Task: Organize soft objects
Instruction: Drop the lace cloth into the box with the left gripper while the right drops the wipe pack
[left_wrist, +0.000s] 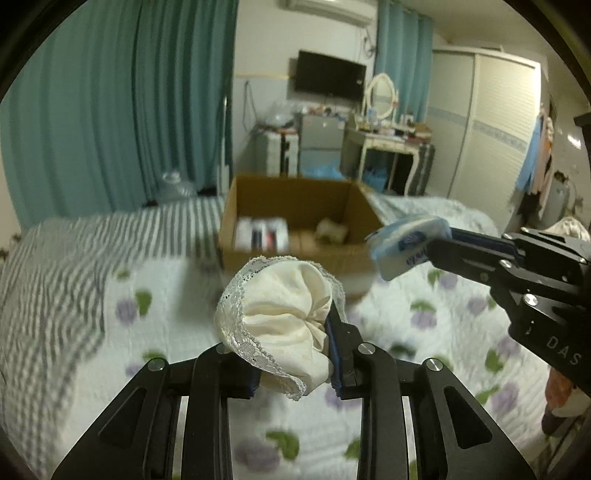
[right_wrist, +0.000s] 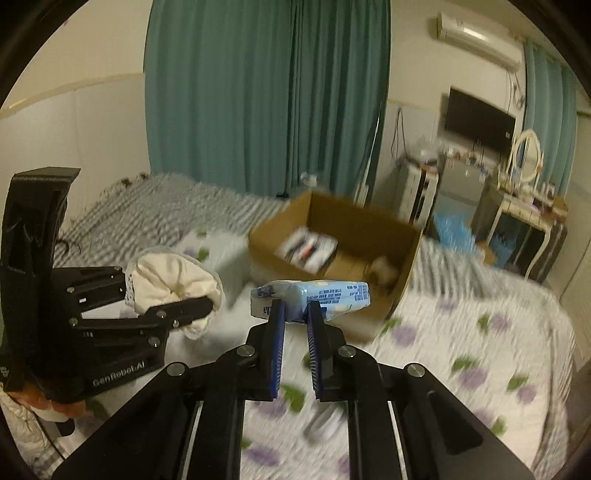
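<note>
My left gripper (left_wrist: 291, 332) is shut on a cream cloth with a lace edge (left_wrist: 284, 317) and holds it above the bed. It also shows at the left of the right wrist view (right_wrist: 173, 291). My right gripper (right_wrist: 295, 314) is shut on a light blue tissue pack (right_wrist: 314, 293), held in the air in front of the box; the pack also shows in the left wrist view (left_wrist: 410, 245). An open cardboard box (left_wrist: 299, 199) sits on the bed ahead, with a printed packet (left_wrist: 262, 232) and a small pale soft item (left_wrist: 332, 230) inside.
The bed has a floral quilt (left_wrist: 166, 332) and a grey striped sheet (left_wrist: 74, 251). Teal curtains (left_wrist: 110, 110), a dressing table with mirror (left_wrist: 384, 136), a TV (left_wrist: 328, 75) and a wardrobe (left_wrist: 487, 122) stand beyond the bed.
</note>
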